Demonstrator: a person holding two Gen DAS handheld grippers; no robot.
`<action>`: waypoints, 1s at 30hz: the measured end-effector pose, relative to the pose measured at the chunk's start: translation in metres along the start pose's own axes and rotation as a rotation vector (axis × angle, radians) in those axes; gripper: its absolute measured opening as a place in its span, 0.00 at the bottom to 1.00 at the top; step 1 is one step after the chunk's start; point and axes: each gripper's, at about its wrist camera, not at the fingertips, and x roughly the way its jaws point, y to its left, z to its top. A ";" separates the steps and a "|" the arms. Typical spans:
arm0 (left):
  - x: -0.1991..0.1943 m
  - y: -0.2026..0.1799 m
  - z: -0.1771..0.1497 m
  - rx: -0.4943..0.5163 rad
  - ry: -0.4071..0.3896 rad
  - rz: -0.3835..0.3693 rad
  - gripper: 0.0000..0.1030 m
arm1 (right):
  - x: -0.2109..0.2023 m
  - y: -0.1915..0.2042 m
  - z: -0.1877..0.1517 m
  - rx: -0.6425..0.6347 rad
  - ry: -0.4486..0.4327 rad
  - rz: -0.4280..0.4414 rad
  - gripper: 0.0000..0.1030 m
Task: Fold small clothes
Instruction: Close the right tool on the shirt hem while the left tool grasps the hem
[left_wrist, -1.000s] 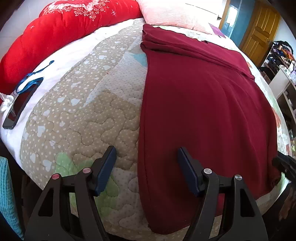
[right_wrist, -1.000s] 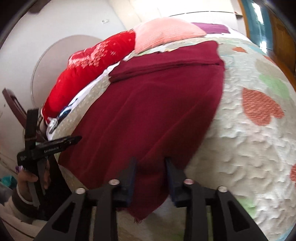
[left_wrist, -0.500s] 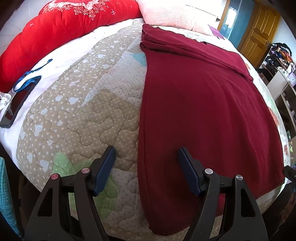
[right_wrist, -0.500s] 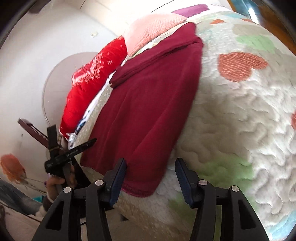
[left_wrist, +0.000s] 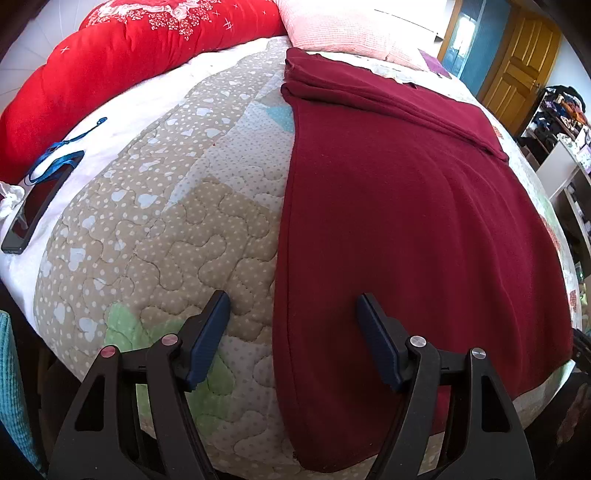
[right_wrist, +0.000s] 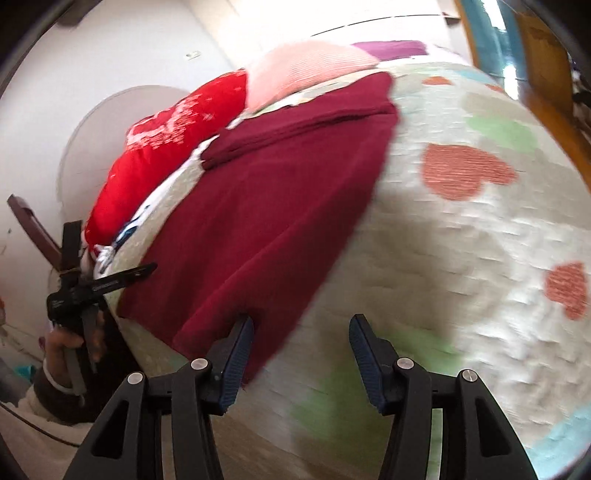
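Note:
A dark red garment (left_wrist: 399, 206) lies spread flat on the quilted bed, its far end folded over. It also shows in the right wrist view (right_wrist: 266, 206). My left gripper (left_wrist: 291, 306) is open and empty, its jaws straddling the garment's left edge near the front hem. My right gripper (right_wrist: 301, 328) is open and empty at the garment's near right corner, with the left finger (right_wrist: 236, 347) at the cloth's edge. The right wrist view is blurred. The left gripper also shows there (right_wrist: 110, 284), held by a hand.
The patchwork quilt (left_wrist: 155, 229) covers the bed. A red duvet (left_wrist: 122, 62) and a pink pillow (left_wrist: 351, 33) lie at the head. A phone (left_wrist: 33, 210) with a blue lanyard lies at the left edge. A wooden door (left_wrist: 517, 70) and shelves stand far right.
My right gripper let go of the garment's corner and opened, then swung to the right over the quilt. The left gripper stayed open and shifted only slightly.

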 end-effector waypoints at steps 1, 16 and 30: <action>0.000 0.000 0.000 0.001 0.000 -0.001 0.70 | 0.004 0.001 0.000 0.001 0.000 0.001 0.51; 0.001 0.001 0.000 -0.007 0.011 -0.019 0.71 | -0.005 0.002 0.015 0.049 -0.110 0.033 0.07; -0.018 0.015 -0.009 -0.113 0.048 -0.153 0.71 | -0.026 -0.037 0.015 0.042 -0.022 -0.136 0.27</action>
